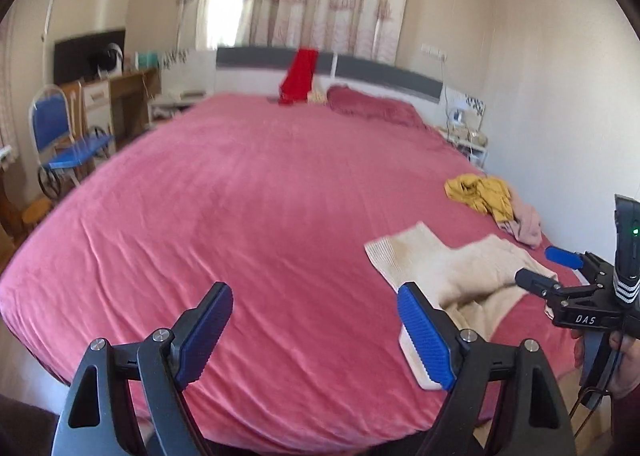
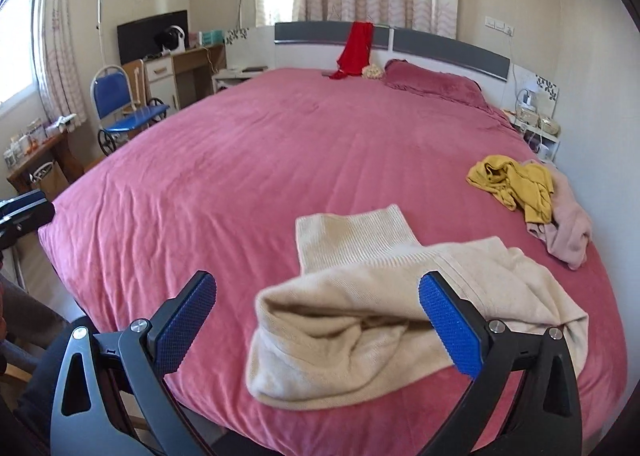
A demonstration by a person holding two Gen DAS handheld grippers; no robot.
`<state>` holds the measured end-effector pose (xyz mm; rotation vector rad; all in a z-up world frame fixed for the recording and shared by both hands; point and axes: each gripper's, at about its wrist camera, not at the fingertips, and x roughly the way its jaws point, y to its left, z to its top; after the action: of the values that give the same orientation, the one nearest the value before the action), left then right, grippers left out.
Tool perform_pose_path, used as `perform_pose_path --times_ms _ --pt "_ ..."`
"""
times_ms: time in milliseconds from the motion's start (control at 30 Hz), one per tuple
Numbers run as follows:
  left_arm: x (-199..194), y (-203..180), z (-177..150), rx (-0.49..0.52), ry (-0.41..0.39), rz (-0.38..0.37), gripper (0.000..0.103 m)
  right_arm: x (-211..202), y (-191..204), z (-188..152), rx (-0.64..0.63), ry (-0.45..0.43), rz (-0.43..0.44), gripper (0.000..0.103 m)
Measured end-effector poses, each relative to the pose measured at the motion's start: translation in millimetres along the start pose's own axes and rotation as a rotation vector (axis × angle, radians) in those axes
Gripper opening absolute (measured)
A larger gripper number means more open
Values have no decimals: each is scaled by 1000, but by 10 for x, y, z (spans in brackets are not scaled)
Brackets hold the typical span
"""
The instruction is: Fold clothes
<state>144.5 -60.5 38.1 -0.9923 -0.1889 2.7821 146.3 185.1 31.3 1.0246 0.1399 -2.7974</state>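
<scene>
- On the near right part of the pink bed [image 2: 280, 143], at about 5 o'clock from its middle, lies the cream sweater [image 2: 360, 320]; it is rumpled, with one ribbed end [image 2: 352, 236] spread flat toward 12 o'clock and the rest bunched in soft rolls.
- Toward 2 o'clock from the sweater, near the bed's right edge, a yellow garment [image 2: 516, 183] and a pale pink garment [image 2: 568, 223] sit in a loose heap, touching each other and unfolded.
- Left gripper [image 1: 316, 332] hangs over bare bedcover with its jaws wide apart, holding nothing; its right finger overlaps the sweater's near edge in the left wrist view, though contact cannot be told.
- Right gripper [image 2: 316, 324] hovers over the sweater, jaws wide apart and empty.
- Judged from this, the task is barely begun: no neat fold shows anywhere, and all three garments are left to do.
- Up at 12 o'clock a red cloth [image 2: 356, 47] hangs over the headboard [image 2: 440, 43]; whether it belongs to the task cannot be told.
</scene>
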Motion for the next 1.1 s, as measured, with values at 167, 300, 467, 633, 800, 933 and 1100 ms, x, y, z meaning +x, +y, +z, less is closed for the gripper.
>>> perform_pose_path --times_ms 167,300,467,633,800,933,1100 --pt "371 -127 -141 34 63 7 86 -21 -434 -96 34 100 -31 103" --pt "734 -175 -206 17 158 -37 86 21 -850 -190 65 181 -111 103" --pt "1259 -314 -178 -8 272 -94 86 353 -1192 -41 81 266 -85 103" --pt "1826 -351 69 -89 345 -128 86 1039 -1333 459 90 337 95 103" --pt "2420 -384 293 -137 410 -151 85 2035 -1622 928 178 440 185 103" --pt "2774 -410 312 -180 486 -154 85 2802 -1736 964 162 600 163 103" --pt "3077 -458 266 -225 570 -156 85 3289 -1634 864 53 732 151 103"
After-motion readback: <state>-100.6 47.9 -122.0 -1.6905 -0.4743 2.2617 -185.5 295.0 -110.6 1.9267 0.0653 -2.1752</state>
